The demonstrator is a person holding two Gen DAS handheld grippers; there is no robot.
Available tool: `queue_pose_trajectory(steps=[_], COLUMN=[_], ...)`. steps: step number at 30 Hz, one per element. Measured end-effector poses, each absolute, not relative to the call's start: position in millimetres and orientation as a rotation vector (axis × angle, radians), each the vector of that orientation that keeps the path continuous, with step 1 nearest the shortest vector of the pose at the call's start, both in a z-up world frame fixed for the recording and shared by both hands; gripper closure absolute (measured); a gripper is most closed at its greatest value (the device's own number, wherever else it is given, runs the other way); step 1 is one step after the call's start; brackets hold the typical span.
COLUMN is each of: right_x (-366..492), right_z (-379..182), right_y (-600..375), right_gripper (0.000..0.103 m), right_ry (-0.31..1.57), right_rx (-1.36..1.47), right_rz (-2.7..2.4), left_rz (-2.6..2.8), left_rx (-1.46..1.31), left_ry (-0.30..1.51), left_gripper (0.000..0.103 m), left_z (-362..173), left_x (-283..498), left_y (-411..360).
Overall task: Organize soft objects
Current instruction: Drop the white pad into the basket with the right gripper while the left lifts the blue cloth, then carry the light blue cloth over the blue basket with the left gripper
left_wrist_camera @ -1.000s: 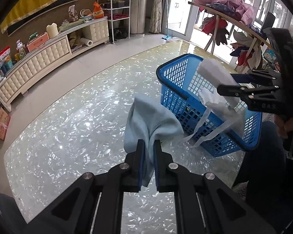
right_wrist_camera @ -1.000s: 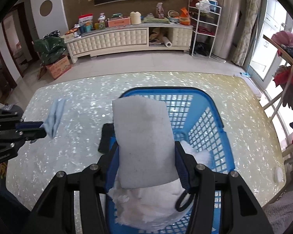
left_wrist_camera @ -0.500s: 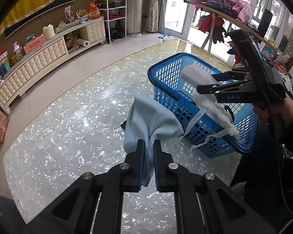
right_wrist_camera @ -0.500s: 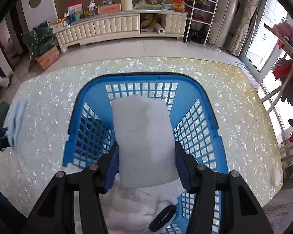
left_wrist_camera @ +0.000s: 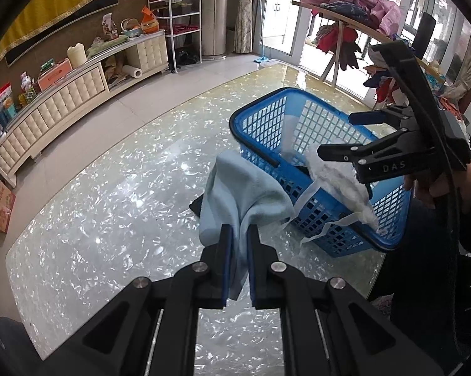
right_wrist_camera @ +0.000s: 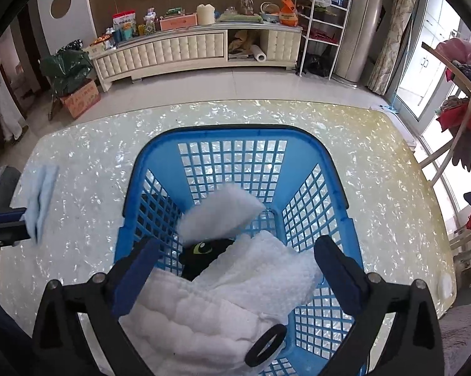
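My left gripper (left_wrist_camera: 238,232) is shut on a light blue cloth (left_wrist_camera: 238,188) that hangs above the pearly table (left_wrist_camera: 110,203), left of the blue basket (left_wrist_camera: 257,116). Over the basket (right_wrist_camera: 235,131), my right gripper (right_wrist_camera: 237,244) has its jaws opening wide. A white sponge (right_wrist_camera: 219,216) lies loose below them, tilted inside the basket and touching neither pad. Under it are a white quilted cloth (right_wrist_camera: 251,282) and a black plush toy (right_wrist_camera: 201,253). In the right wrist view the blue cloth (right_wrist_camera: 41,197) shows at the far left.
White straps (left_wrist_camera: 317,232) of the quilted cloth hang over the basket's near wall. A small dark object (left_wrist_camera: 196,203) lies on the table behind the blue cloth. A cream cabinet (right_wrist_camera: 179,53) and a clothes rack (left_wrist_camera: 354,15) stand beyond the table.
The right gripper's jaws have spread wide and let go of the white sponge, which has dropped into the basket. The left gripper still holds the blue cloth in the same place.
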State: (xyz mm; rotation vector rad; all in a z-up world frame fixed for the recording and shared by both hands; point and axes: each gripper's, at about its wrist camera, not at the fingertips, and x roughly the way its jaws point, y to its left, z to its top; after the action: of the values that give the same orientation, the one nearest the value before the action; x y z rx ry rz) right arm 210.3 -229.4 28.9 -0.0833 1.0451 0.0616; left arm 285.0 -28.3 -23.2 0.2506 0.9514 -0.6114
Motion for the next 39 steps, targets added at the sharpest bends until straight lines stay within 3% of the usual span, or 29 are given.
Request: queue_pose_trajectory(steps=[26,39], right_x=[169,158], right_z=[50,43], right_y=[-248,-266], right_gripper=[0.001,0.001], right_ry=[0.964,0.958], right_rx=[-0.010,0.025], right_rz=[0.090,0.079], left_rz=[-0.709,-0.705], left_rx=[0.260,0.316], left_ry=[0.902,0.944], left_gripper=[0.095,0.095], left_z=[13,2], left_x=[263,275], left_y=[-94,-138])
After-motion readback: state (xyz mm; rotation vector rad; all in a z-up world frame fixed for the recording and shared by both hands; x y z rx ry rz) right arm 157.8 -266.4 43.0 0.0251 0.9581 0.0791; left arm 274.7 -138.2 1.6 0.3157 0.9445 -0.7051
